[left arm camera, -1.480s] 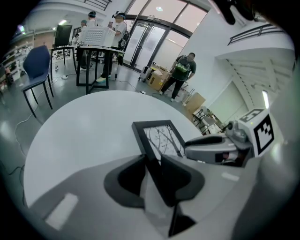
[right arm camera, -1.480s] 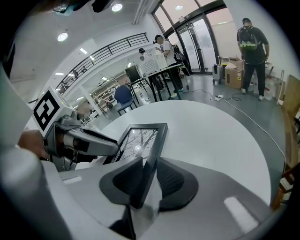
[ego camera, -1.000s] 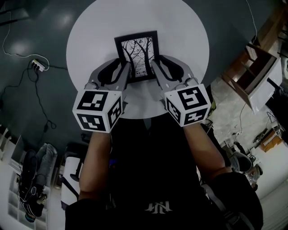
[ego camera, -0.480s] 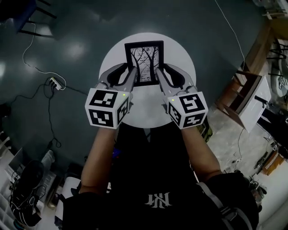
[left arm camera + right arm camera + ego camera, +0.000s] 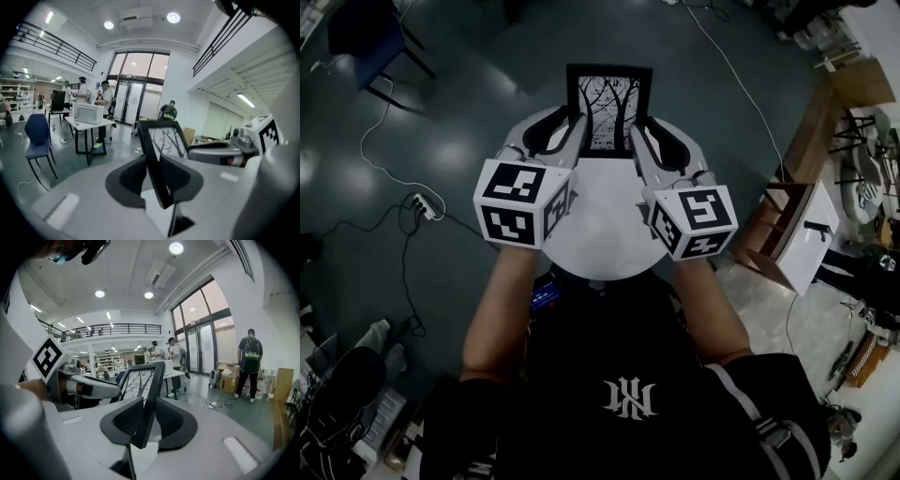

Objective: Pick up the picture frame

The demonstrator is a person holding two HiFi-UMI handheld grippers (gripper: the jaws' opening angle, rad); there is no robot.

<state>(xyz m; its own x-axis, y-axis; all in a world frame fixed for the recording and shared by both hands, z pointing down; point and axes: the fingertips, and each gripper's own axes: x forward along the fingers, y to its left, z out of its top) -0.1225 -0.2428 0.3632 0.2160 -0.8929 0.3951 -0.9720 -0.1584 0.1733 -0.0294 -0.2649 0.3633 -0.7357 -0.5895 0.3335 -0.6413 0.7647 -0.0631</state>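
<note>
The picture frame [image 5: 608,108], black with a bare-tree print, hangs in the air above the round white table [image 5: 602,246], held level between both grippers. My left gripper [image 5: 573,141] is shut on the frame's left bar [image 5: 151,154]; its jaws have just been closing a little on that bar. My right gripper [image 5: 640,142] is shut on the frame's right bar [image 5: 153,390]. In the left gripper view the pads [image 5: 176,176] press both faces of the bar. The right gripper view shows its pads [image 5: 127,420] clamped the same way.
Far below lies a dark glossy floor with a blue chair [image 5: 367,37], a power strip [image 5: 420,201] with cables, and a wooden cabinet [image 5: 795,230] at the right. Several people stand by a table [image 5: 89,123] near the glass doors.
Both grippers have risen together with the frame between them. The frame has left the tabletop, and the table and floor look much smaller and farther away.
</note>
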